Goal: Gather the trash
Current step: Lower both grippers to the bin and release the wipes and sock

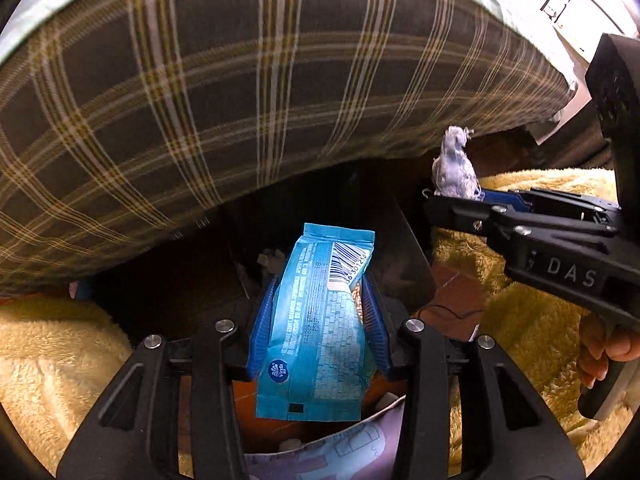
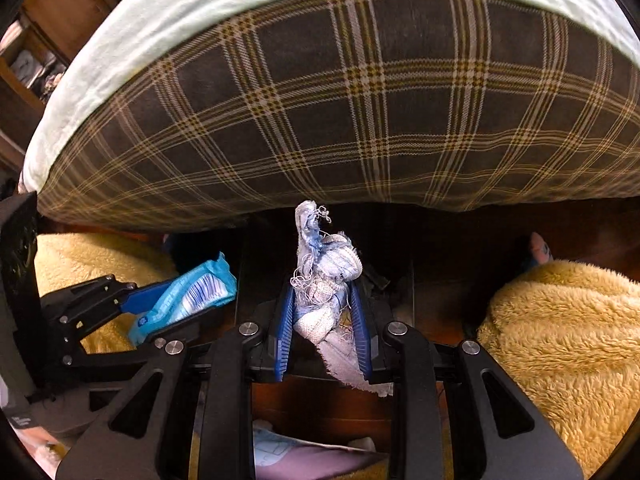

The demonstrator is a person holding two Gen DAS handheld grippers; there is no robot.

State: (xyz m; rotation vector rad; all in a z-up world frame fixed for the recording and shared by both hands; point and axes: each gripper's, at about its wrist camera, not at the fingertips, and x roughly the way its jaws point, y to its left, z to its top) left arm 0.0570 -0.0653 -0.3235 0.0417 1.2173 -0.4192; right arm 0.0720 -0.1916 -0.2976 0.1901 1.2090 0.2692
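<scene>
A light-blue snack wrapper point(image 1: 320, 320) with a barcode stands between the blue pads of my left gripper point(image 1: 320, 280), which is shut on it. It also shows at the left of the right wrist view, the wrapper point(image 2: 192, 292) in the left gripper point(image 2: 160, 308). My right gripper point(image 2: 322, 286) is shut on a frayed white-and-blue cloth scrap point(image 2: 324, 264) with loose threads. From the left wrist view the right gripper point(image 1: 436, 200) sits to the right, the scrap point(image 1: 454, 168) sticking up from it. Both grippers point down at a dark gap beside the bed.
A plaid mattress side point(image 1: 240, 100) under a pale green sheet point(image 2: 200, 8) fills the top. Yellow fluffy fabric point(image 2: 560, 340) lies left and right. A dark box-like wall point(image 1: 404, 248) stands below the wrapper. Printed paper point(image 1: 340, 448) lies at the bottom. A hand point(image 1: 604, 352) grips the right handle.
</scene>
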